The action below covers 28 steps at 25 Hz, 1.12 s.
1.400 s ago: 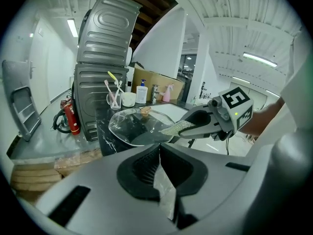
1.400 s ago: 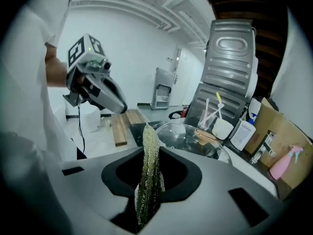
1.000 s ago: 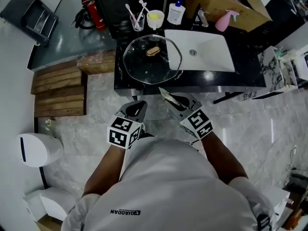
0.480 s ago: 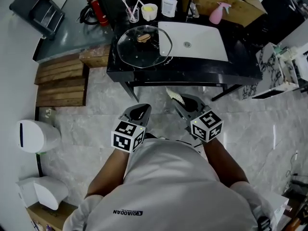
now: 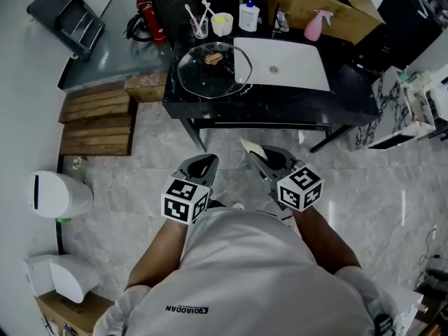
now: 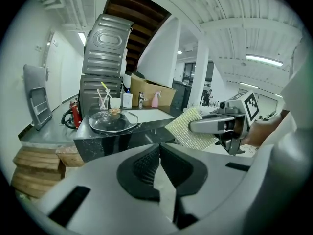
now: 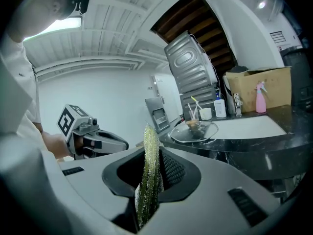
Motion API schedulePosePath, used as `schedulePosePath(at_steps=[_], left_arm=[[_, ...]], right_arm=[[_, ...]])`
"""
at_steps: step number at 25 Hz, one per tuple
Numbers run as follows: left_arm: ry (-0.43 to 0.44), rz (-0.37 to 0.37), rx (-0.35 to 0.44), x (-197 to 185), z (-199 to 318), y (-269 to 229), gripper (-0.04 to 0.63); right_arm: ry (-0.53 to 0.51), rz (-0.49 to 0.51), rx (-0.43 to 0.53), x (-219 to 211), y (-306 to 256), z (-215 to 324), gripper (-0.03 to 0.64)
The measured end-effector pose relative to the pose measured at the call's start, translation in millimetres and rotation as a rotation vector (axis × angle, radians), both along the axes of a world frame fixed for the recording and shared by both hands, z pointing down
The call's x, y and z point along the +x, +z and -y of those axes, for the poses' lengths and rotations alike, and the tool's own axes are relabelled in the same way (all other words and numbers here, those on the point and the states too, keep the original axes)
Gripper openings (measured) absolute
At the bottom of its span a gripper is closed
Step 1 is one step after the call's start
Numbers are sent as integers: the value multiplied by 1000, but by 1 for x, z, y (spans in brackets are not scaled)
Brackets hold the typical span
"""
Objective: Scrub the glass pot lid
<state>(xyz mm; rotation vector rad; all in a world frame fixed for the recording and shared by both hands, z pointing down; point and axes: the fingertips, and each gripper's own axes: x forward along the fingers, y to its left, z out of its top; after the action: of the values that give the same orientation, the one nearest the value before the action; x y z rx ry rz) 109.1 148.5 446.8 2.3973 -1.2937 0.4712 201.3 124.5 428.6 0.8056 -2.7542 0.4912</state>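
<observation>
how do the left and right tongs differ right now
Left tongs are empty; right tongs clamp a yellow-green scrub pad. The left tongs' jaws meet flat together; the right tongs' jaws press on the pad's two faces, and it sticks out past them. Shared: both are held short of the counter, pointing toward the glass lid.

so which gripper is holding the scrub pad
The right gripper: its jaws are shut on the yellow-green scrub pad. The left gripper has its jaws together with nothing between them.
</observation>
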Motion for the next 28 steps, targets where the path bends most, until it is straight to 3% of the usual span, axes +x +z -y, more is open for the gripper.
schedulePosePath(at_steps=[19, 28], left_arm=[[68, 15, -17, -59, 1, -11, 18], [112, 20, -8, -69, 13, -12, 18]], right_arm=[[105, 4, -15, -47, -9, -10, 87], [139, 1, -19, -59, -6, -4, 86]])
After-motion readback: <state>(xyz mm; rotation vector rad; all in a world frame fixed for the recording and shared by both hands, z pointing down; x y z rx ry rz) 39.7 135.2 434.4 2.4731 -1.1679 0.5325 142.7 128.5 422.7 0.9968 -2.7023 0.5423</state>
